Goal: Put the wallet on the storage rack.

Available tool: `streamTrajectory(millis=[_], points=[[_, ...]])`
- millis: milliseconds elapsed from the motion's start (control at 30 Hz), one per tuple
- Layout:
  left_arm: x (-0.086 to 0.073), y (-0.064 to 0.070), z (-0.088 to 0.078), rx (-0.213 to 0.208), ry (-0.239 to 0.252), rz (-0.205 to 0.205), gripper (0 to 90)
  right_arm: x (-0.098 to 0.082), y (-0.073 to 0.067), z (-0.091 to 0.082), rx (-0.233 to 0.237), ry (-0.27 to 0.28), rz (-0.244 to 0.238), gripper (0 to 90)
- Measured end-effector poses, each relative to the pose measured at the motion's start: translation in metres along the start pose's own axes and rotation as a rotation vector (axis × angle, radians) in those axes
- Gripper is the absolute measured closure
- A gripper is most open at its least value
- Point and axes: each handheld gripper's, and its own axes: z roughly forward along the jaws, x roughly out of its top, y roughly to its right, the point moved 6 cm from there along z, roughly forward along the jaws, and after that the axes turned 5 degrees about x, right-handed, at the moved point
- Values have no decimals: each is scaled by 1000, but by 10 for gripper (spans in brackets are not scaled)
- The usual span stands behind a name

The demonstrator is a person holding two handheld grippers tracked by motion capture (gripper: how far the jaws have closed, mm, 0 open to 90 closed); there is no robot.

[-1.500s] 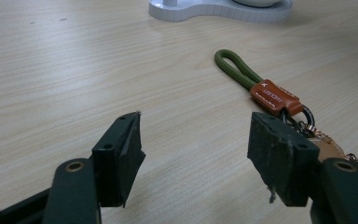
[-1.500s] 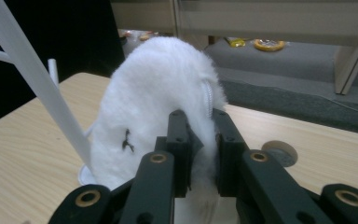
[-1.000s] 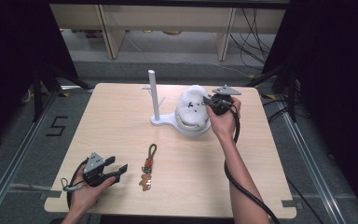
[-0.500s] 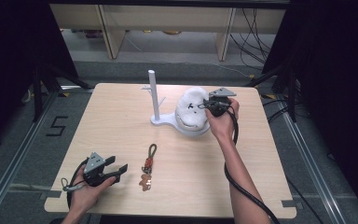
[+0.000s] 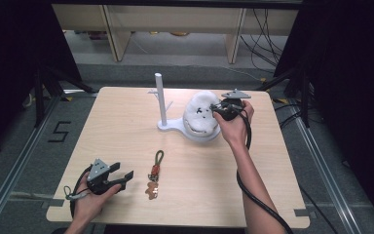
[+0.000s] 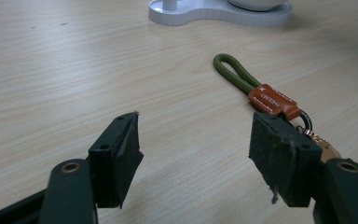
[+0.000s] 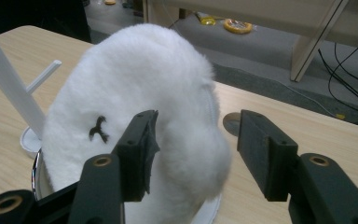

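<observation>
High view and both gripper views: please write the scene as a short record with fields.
surface: wooden table
left claw: open, low over the table, near the front edge
right claw: open, one jaw against the white plush hat
hat: sits in the dish of the white stand
keychain: lies flat, green loop pointing away from the person, just right of the left claw

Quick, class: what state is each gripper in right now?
Left gripper: open, holding nothing, beside the keychain.
Right gripper: open, jaws around the white plush.
</observation>
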Motion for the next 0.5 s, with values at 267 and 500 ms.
streamTrajectory(millis=[267, 500], points=[[3, 3, 0, -10, 6, 3, 312, -12, 6, -18, -8, -9, 114, 397], [6, 5, 0, -17, 6, -9, 318, -29, 4, -33, 49, -40, 161, 392]])
